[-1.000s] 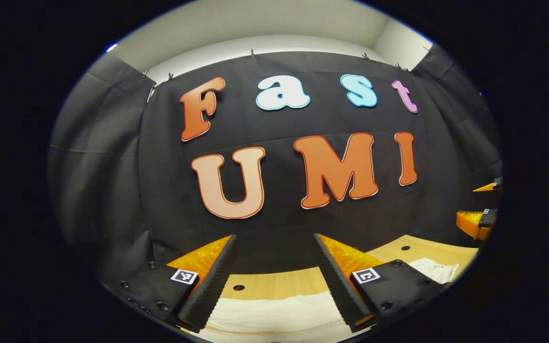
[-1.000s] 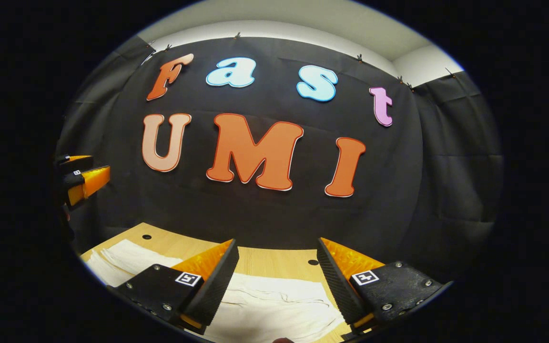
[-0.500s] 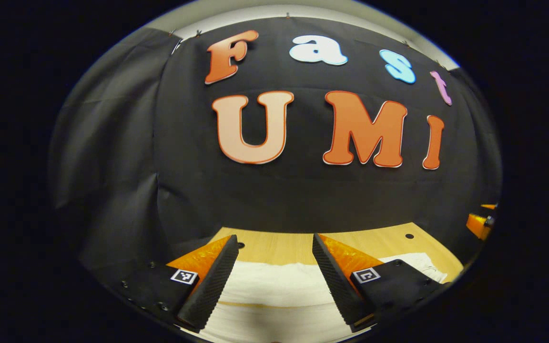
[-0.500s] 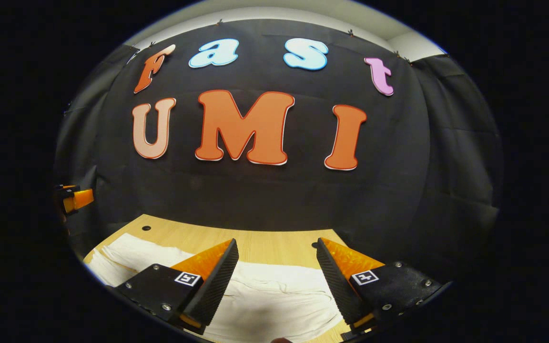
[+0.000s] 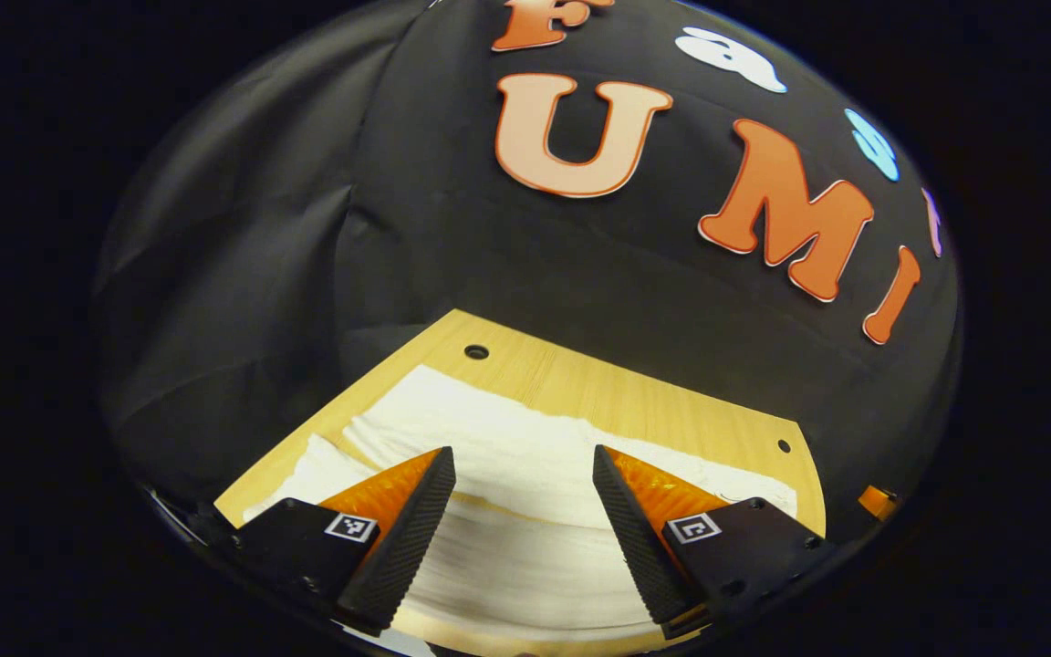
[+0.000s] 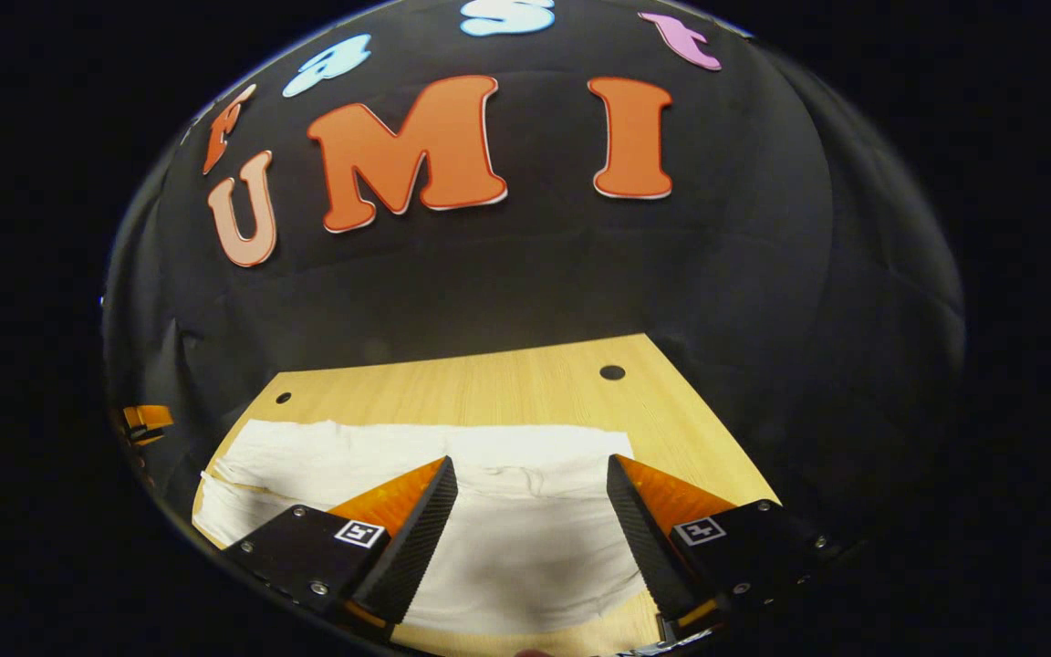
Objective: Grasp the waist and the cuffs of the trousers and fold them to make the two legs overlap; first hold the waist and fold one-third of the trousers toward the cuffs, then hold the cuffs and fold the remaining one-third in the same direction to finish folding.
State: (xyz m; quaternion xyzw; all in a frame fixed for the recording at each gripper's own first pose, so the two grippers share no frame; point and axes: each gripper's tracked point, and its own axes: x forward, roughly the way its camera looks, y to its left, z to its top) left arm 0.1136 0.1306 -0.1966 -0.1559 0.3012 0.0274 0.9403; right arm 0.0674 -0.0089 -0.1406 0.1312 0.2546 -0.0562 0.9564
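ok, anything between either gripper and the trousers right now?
Nothing visible. The white trousers lie flat on the wooden table, directly ahead of the right gripper and the left gripper. Both have their jaws spread apart with only cloth showing in the gap, and neither grips the fabric yet.

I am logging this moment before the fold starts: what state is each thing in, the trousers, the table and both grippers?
Trousers: white, spread flat on the table, not gripped.
Table: wooden, bare along its far edge, trousers lying on the near part.
Left gripper: open, above the trousers, holding nothing.
Right gripper: open, above the trousers, holding nothing.
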